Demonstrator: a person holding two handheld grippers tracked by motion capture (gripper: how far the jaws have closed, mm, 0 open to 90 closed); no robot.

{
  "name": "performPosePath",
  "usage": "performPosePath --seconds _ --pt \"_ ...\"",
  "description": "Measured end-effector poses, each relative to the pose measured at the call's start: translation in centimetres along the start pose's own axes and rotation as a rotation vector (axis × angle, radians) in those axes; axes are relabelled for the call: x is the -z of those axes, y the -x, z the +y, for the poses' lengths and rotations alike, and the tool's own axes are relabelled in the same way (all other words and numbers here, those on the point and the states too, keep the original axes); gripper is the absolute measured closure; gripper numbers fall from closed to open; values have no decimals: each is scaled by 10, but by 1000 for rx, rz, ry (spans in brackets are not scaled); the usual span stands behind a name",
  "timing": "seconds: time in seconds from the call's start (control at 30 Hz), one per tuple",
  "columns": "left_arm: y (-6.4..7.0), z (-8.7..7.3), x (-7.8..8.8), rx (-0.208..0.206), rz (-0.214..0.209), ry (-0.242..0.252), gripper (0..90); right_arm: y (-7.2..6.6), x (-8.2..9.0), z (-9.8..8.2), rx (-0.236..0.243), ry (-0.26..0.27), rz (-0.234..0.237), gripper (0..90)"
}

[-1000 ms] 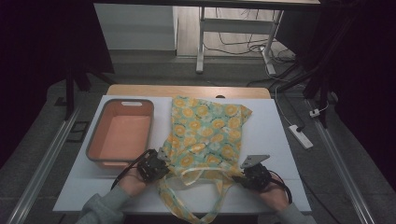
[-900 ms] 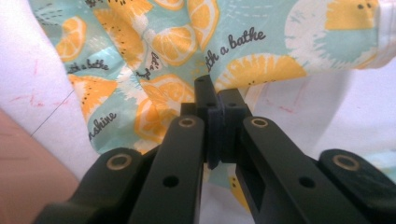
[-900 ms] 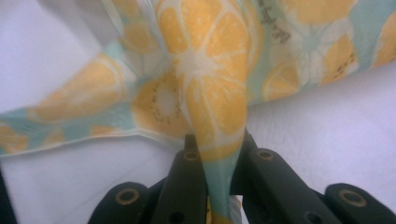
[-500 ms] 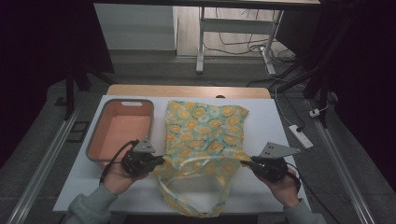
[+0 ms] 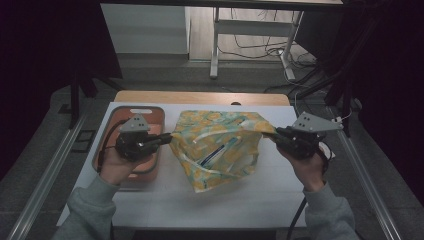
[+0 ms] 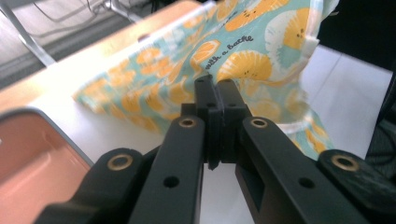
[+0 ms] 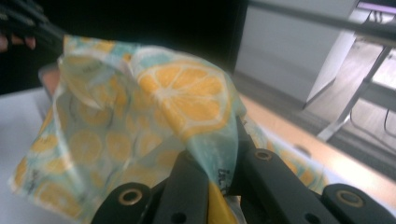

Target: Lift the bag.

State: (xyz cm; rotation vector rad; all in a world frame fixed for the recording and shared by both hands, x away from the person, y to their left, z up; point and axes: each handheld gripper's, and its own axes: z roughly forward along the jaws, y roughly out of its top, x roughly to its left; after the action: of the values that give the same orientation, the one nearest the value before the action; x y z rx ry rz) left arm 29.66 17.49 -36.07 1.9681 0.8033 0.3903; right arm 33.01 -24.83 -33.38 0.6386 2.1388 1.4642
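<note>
high view fixed above the person's side, looking forward and down over the bench [image 5: 150, 210], each gripper view close along its own jaws, all sharing the lemon-print bag [image 5: 220, 150]

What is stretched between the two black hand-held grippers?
A yellow-and-teal orange-print cloth bag spans from the left gripper to the right gripper, each pinching a corner, seen in the high view.

Orange tray [image 5: 156, 112] on white table [image 5: 280, 195], left side.
</note>
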Motion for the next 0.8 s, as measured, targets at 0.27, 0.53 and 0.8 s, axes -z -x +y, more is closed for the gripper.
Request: performPosePath --seconds 0.27,0.53,0.8 --pt "-11 39 24 -7 18 119 893 13 4 52 -4 100 -33 896" --pt "-21 68 39 1 46 214 893 33 4 82 -31 188 -60 896" --pt "-26 51 -2 24 0 104 892 41 -15 57 -83 124 -60 896"
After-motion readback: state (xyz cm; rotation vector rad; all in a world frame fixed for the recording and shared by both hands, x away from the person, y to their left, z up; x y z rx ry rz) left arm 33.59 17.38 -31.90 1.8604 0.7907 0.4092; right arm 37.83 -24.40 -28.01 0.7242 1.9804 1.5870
